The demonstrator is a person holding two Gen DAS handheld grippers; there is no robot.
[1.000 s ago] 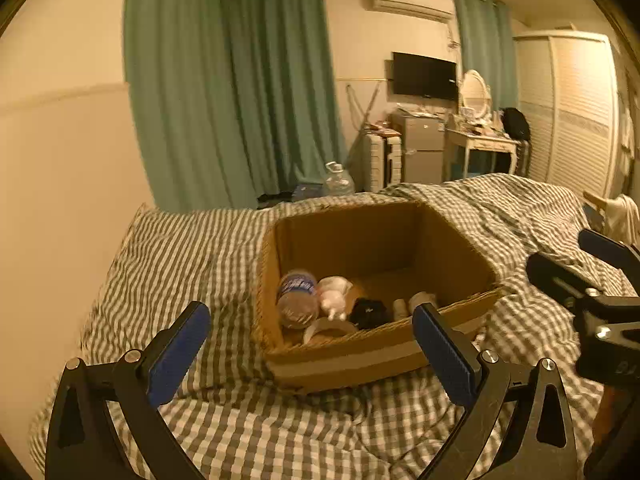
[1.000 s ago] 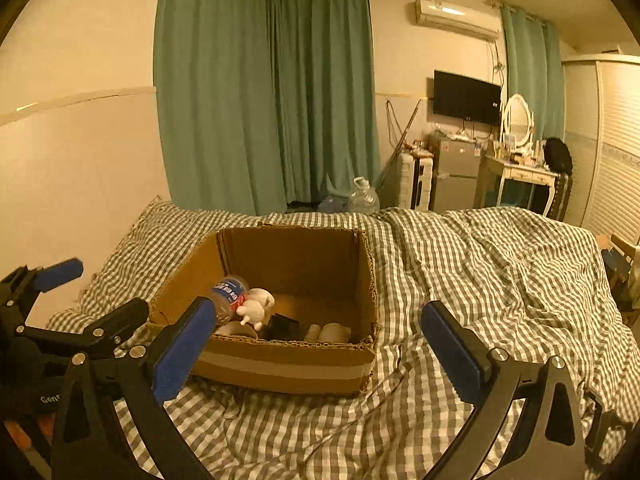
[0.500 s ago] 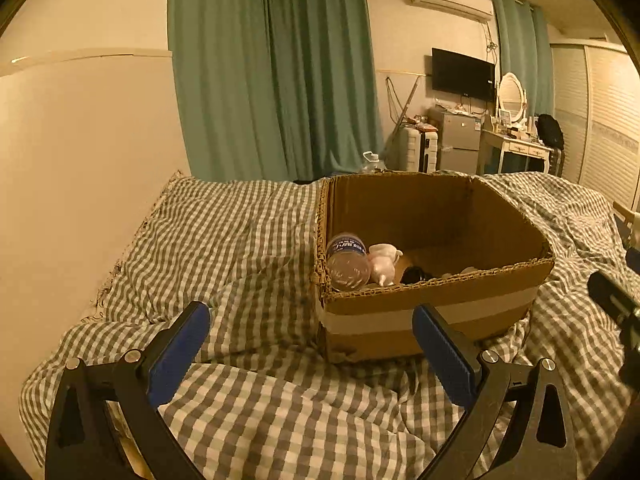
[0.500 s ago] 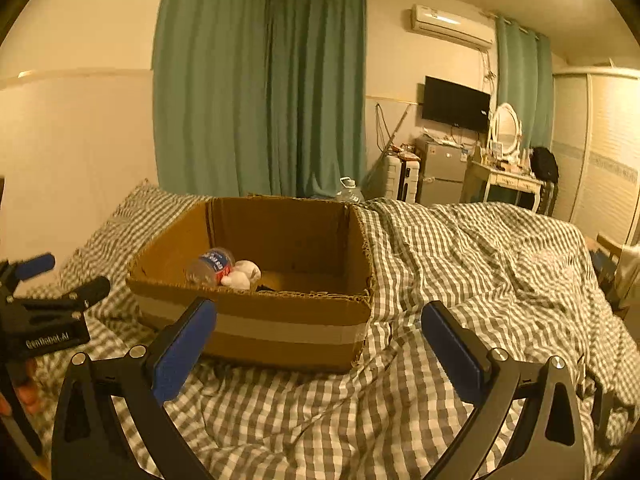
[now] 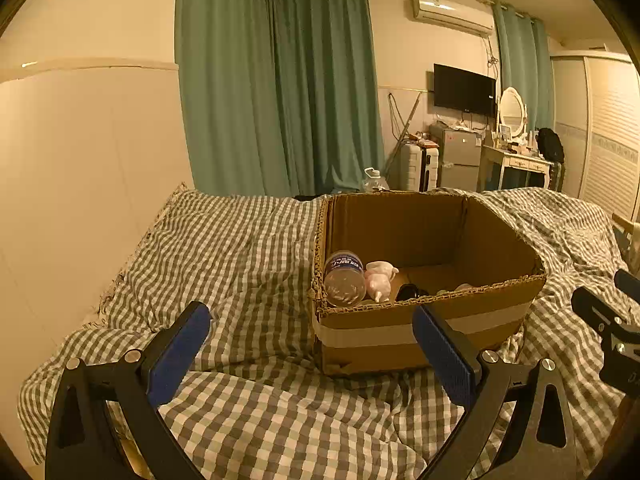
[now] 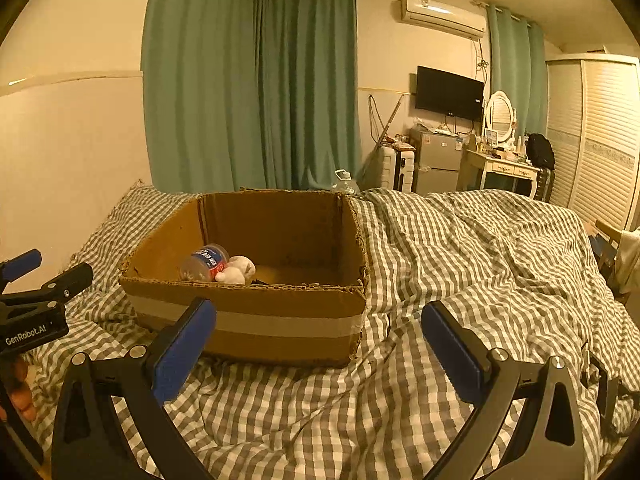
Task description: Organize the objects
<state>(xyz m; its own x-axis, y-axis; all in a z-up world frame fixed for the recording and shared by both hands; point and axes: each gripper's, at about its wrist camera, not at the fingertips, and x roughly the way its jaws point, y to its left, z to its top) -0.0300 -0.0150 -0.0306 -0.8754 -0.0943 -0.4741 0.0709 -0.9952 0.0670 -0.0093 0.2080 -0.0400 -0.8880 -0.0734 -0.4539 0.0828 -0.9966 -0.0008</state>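
Note:
An open cardboard box (image 5: 424, 320) (image 6: 248, 320) sits on the checked bedspread. Inside lie a plastic bottle (image 5: 344, 278) (image 6: 204, 267), a white soft toy (image 5: 380, 280) (image 6: 237, 271) and a small dark object (image 5: 410, 292); other contents are hidden by the front wall. My left gripper (image 5: 312, 350) is open and empty, low in front of the box's left corner. My right gripper (image 6: 318, 344) is open and empty, in front of the box's right corner. Each gripper also shows at the edge of the other's view: the right one (image 5: 612, 320), the left one (image 6: 36, 296).
The checked bedspread (image 6: 480, 264) covers the whole bed, rumpled to the right. A wall (image 5: 80, 180) borders the bed on the left. Green curtains, a water jug (image 5: 374, 178), a fridge, a dressing table and a wardrobe stand beyond the bed.
Both grippers have dropped lower and drawn back, so the box is seen from the front rather than from above. Both stay open and empty.

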